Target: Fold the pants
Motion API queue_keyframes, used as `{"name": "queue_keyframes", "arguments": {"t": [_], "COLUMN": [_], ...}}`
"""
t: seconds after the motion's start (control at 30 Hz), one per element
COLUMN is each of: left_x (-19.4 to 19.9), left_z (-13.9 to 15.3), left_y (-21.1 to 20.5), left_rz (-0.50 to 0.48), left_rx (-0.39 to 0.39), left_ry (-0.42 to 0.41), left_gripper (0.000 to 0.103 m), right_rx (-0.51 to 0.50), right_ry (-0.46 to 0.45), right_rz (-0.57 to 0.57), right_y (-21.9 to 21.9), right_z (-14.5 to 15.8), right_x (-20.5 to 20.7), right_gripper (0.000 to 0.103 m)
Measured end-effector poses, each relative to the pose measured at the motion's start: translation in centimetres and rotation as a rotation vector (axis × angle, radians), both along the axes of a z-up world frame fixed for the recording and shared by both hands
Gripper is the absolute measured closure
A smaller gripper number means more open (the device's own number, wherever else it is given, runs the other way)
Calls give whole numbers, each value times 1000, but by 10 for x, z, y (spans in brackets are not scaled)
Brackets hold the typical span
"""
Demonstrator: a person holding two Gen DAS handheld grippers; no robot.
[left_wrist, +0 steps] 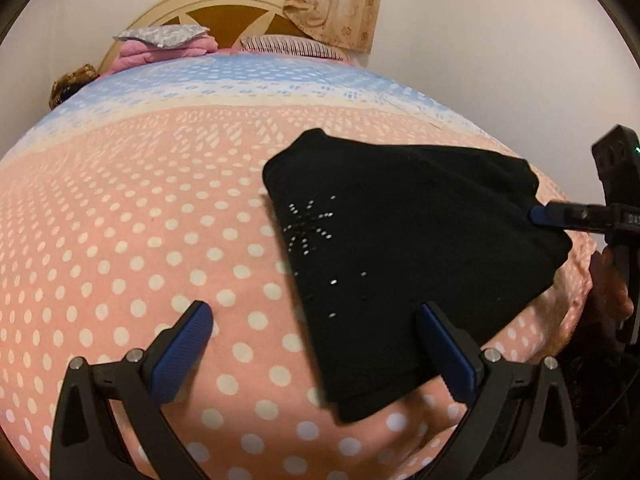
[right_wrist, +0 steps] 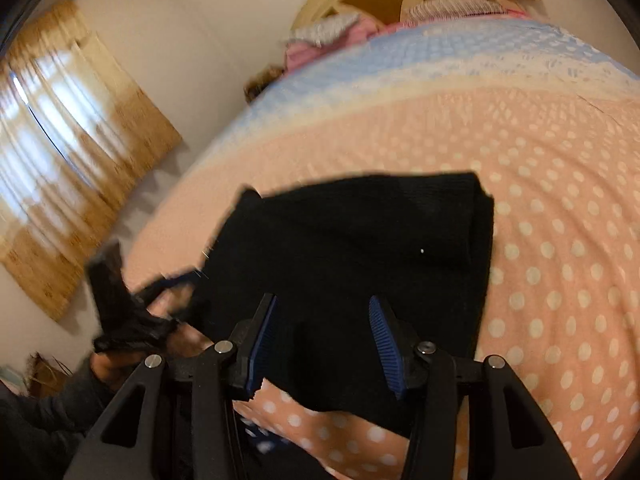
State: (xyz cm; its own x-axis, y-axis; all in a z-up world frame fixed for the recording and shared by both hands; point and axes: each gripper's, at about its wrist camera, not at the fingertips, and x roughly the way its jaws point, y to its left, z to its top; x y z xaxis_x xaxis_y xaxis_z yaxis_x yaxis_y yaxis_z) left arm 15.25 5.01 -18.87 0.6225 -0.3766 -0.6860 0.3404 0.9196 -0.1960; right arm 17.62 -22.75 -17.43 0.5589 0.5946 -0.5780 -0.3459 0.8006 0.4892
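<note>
A bed [left_wrist: 120, 240] fills the near view, covered by a pink bedspread with white dots that turns blue at the far end. Beyond it stand a cream headboard [left_wrist: 224, 4], a striped pillow [left_wrist: 292, 46], folded pink bedding [left_wrist: 160, 52] and beige curtains [left_wrist: 340, 4].

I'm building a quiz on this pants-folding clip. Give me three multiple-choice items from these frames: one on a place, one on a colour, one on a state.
1. Where do the pants lie?
A. on the spotted bedspread
B. on the floor
C. on the pillows

2. What colour are the pants?
A. pink
B. black
C. blue

3. How does the left gripper stand?
A. shut on the pants
B. shut on the bedspread
C. open, gripping nothing

Answers:
1 A, the pants rest in a folded stack on the pink dotted cover.
2 B, the cloth is black with small shiny studs.
3 C, its fingers stand wide apart over the pants' near edge and pinch nothing.
</note>
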Motion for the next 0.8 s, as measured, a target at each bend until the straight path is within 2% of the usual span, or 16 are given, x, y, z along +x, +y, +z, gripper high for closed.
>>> {"name": "queue_keyframes", "arguments": {"t": [0.1, 0.17, 0.23, 0.33, 0.43, 0.5, 0.8], "left_x": [4, 10, 17, 26, 33, 31, 33], "left_z": [12, 14, 15, 11, 4, 2, 3], "left_y": [6, 3, -1, -9, -18, -20, -26], "left_rz": [4, 5, 12, 12, -9, -15, -9], "left_rx": [-67, -72, -53, -33, -15, -12, -23], "left_ry": [2, 9, 2, 4, 18, 18, 21], "left_gripper": [0, 0, 0, 0, 0, 0, 0], "right_rx": [54, 107, 143, 154, 193, 203, 143], "right_ry": [-53, -59, -31, 59, 102, 100, 43], "right_rz": [-53, -124, -185, -258, -241, -213, -191], "right_y": [-18, -41, -57, -74, -72, -66, -43], "right_z": [4, 1, -8, -30, -46, -48, -47], "right_x": [-8, -13, -15, -10, -7, -5, -12], "right_gripper": [54, 54, 54, 54, 54, 54, 52]}}
